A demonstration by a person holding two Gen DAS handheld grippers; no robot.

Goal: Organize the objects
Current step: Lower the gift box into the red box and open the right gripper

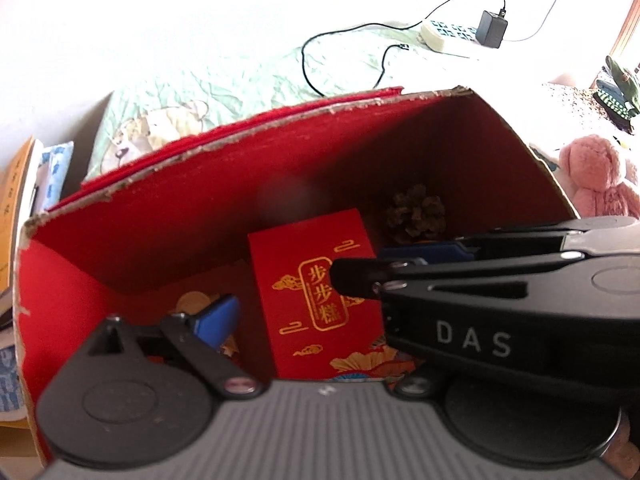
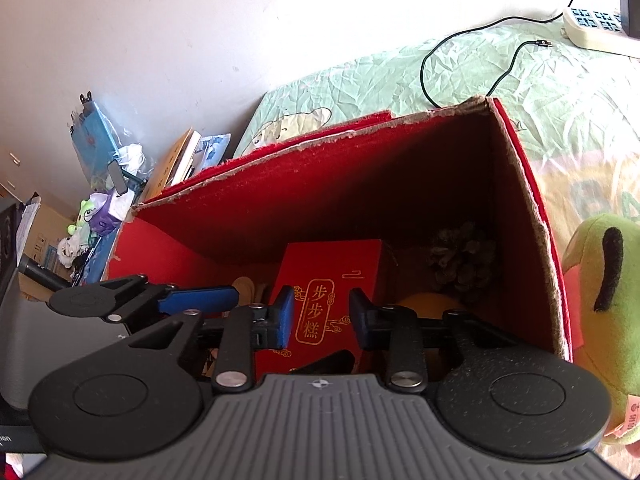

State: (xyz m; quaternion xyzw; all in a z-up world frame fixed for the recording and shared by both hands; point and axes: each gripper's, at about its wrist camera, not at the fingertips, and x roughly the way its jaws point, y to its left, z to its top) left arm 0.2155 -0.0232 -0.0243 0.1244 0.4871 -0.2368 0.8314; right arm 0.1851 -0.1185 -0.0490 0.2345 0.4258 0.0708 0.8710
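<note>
A big red cardboard box stands open on the bed. Inside lie a small red gift box with gold characters, a pine cone, an orange round thing and a pale wooden piece. My right gripper is open inside the box, its blue pads on either side of the gift box's near end. It also crosses the left wrist view. My left gripper is open above the box's near left; only its left pad shows.
The bed has a green wrinkled sheet with a power strip, an adapter and black cables. A pink plush and a green plush lie to the right of the box. Books and clutter stand at the left.
</note>
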